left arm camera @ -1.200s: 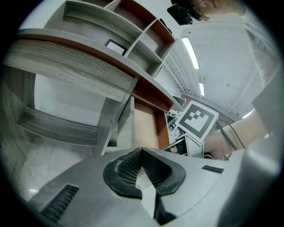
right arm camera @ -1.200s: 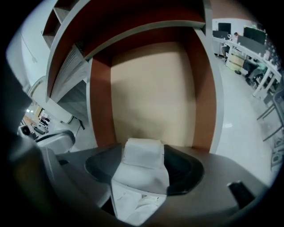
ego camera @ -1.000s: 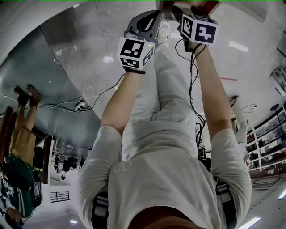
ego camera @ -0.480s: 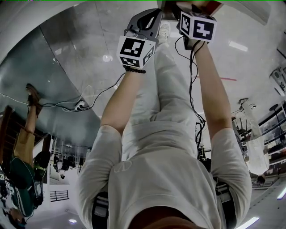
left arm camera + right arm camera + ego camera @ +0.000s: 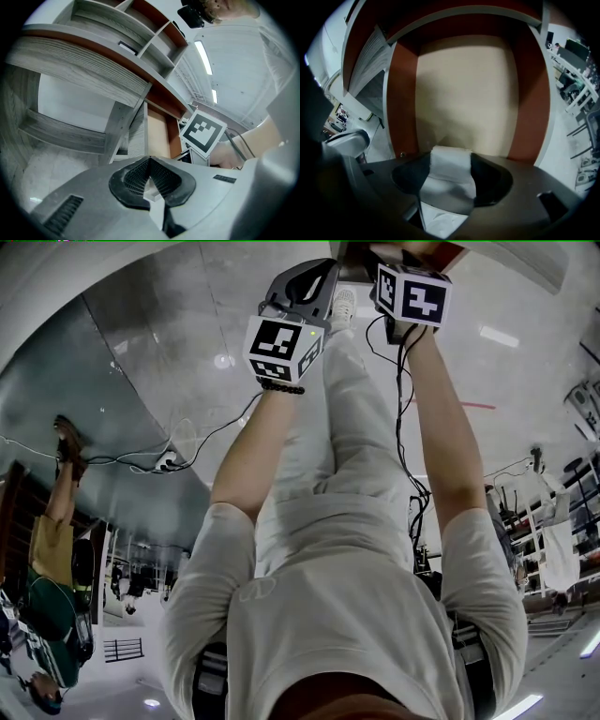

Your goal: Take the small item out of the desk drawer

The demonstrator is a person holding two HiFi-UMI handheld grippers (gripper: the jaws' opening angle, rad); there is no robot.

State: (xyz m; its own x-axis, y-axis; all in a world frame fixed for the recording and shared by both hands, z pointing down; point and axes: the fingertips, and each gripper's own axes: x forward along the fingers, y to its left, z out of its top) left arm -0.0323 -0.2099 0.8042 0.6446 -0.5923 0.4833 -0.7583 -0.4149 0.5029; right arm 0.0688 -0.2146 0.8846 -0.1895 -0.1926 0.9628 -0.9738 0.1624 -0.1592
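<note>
Looking down into the open drawer [image 5: 464, 93], the small white thing [image 5: 451, 176] is seen right between the jaws of the right gripper [image 5: 449, 159]. The jaws have just been closing, and both sides of the thing seem to be touched by the pads. Its long side seems to be laid along the jaws. The left gripper [image 5: 150, 161] is held outside the drawer, shut tight with nothing in it. A lift straight up is likely needed next.
</note>
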